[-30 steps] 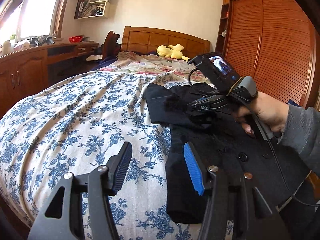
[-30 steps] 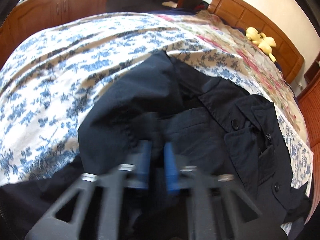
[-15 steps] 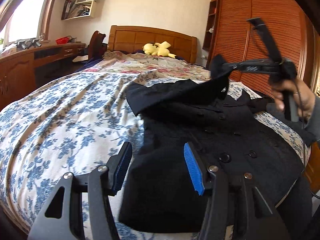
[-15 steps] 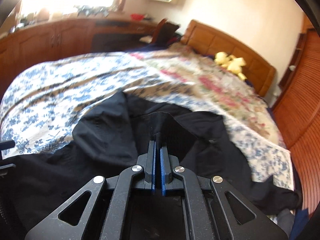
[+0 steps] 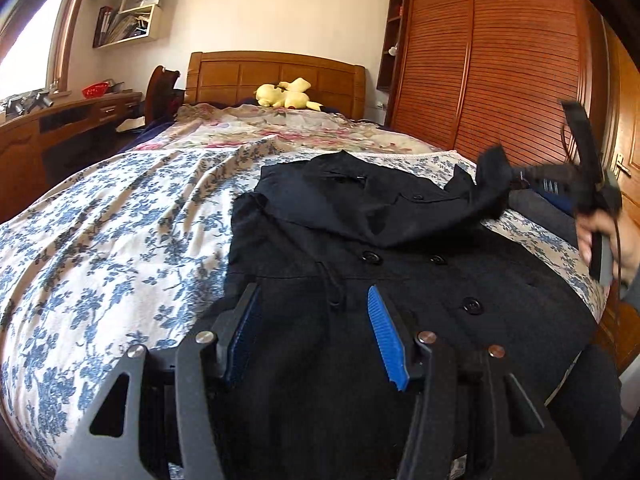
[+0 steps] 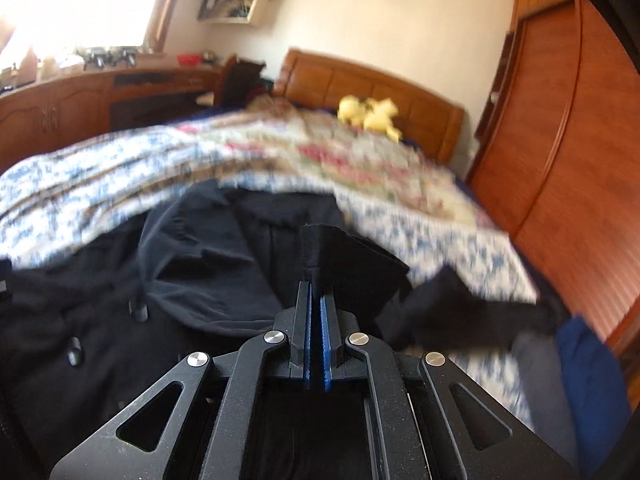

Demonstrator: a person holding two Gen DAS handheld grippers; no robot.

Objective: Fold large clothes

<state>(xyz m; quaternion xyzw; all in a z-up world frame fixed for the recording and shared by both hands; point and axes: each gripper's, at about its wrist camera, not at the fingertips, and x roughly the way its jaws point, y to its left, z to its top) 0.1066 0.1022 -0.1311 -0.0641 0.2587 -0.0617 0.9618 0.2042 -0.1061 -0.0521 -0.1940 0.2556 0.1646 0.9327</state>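
Floral bedspread (image 5: pixel 120 216) bears black coat (image 5: pixel 360 280), right gripper (image 6: pixel 315 320) jaws clamping its sleeve.

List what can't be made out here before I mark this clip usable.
- Black coat: its lower hem, left wrist view, hidden behind the open left tool and cut off by the bottom edge.
- Which part of the coat the right tool pinches: right wrist view, dark folds and blur.
- Bedspread pattern: right wrist view, motion-blurred.
- Shelf contents: left wrist view, too small.
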